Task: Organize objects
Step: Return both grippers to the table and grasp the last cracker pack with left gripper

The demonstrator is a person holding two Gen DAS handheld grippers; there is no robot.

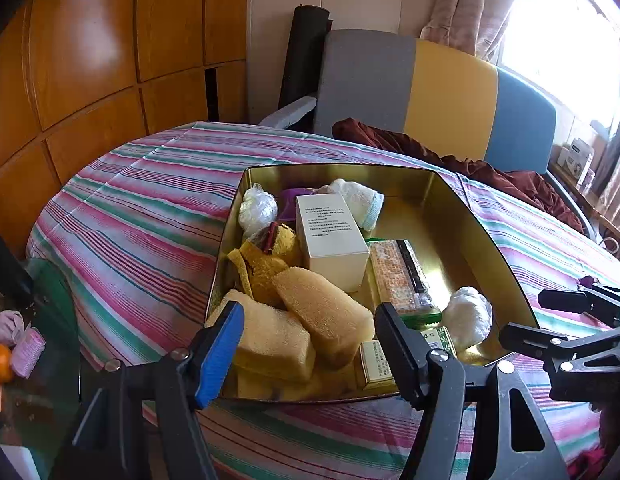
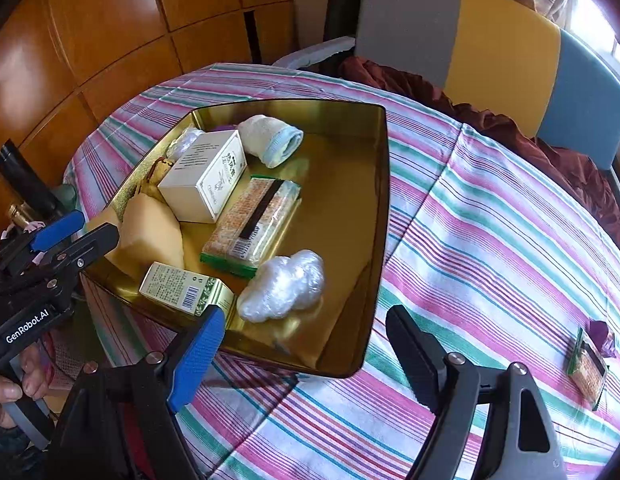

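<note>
A gold tin box (image 1: 462, 208) (image 2: 350, 184) sits on the striped tablecloth. It holds yellow sponges (image 1: 322, 320), a white carton (image 1: 330, 236) (image 2: 202, 176), a cracker pack (image 1: 402, 276) (image 2: 250, 220), a small green-gold box (image 2: 182, 288), a rolled white towel (image 2: 270, 140) and a ball of clear plastic (image 1: 468, 316) (image 2: 286, 286). My left gripper (image 1: 310, 344) is open and empty over the tin's near edge. My right gripper (image 2: 306, 344) is open and empty at the tin's near right corner. A second cracker pack (image 2: 588, 368) and a purple wrapper (image 2: 602, 336) lie on the cloth at the right.
A chair (image 1: 450, 92) with grey, yellow and blue back stands behind the table, with dark red cloth (image 1: 470, 160) on it. Wooden cabinets (image 1: 90, 60) fill the left. A glass side table at the left holds an orange (image 1: 0, 362) and pink items (image 1: 26, 352).
</note>
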